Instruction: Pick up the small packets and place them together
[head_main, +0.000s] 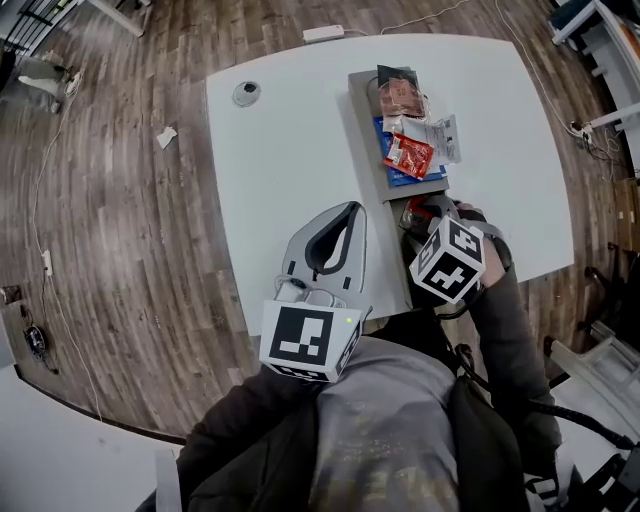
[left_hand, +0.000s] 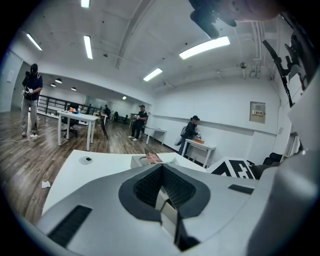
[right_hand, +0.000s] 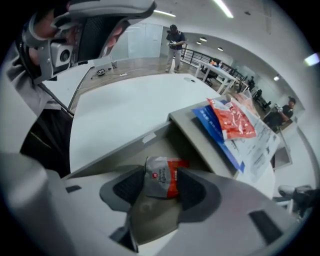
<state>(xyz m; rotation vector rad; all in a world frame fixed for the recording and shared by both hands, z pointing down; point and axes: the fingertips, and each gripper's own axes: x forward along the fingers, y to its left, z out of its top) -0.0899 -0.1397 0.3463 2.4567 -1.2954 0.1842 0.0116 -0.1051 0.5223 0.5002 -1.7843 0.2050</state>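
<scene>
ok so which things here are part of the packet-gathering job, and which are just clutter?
Job: small packet between the jaws of the right claw; red packet, blue packet, white packet, brown packet on the grey tray.
Clutter: round disc on the table; crumpled paper on the floor; power strip beyond the table.

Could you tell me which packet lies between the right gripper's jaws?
The crumpled grey-and-red packet; it sits alone, while the other packets lie piled on the grey tray.
</scene>
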